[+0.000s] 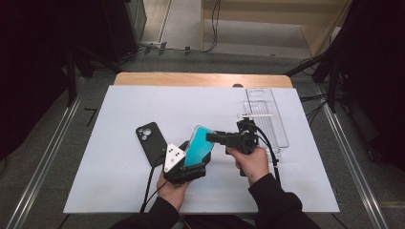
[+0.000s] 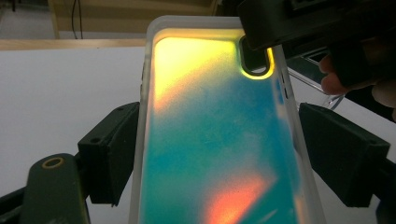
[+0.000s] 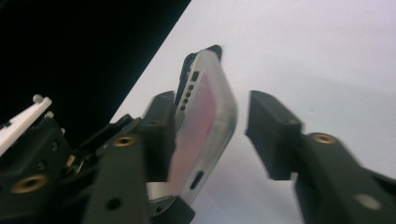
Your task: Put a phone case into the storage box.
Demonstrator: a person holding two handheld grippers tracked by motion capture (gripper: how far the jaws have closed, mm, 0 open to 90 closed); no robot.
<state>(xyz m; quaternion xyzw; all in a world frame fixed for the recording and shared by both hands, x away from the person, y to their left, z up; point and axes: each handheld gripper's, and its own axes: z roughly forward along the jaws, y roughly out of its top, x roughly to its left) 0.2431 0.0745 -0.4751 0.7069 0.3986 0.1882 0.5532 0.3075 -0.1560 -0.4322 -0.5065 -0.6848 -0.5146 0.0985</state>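
The left claw clamps the iridescent phone case upright by its long edges, presenting its far end to the right claw, whose jaws straddle that end without yet pinching it.

Wooden table under a white sheet, black phone lying left of centre, clear plastic tray along the right edge.

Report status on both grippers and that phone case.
Left gripper shut on iridescent phone case, held up off the mat. Right gripper open around case's top edge, one jaw touching. Black phone lies apart, clear.
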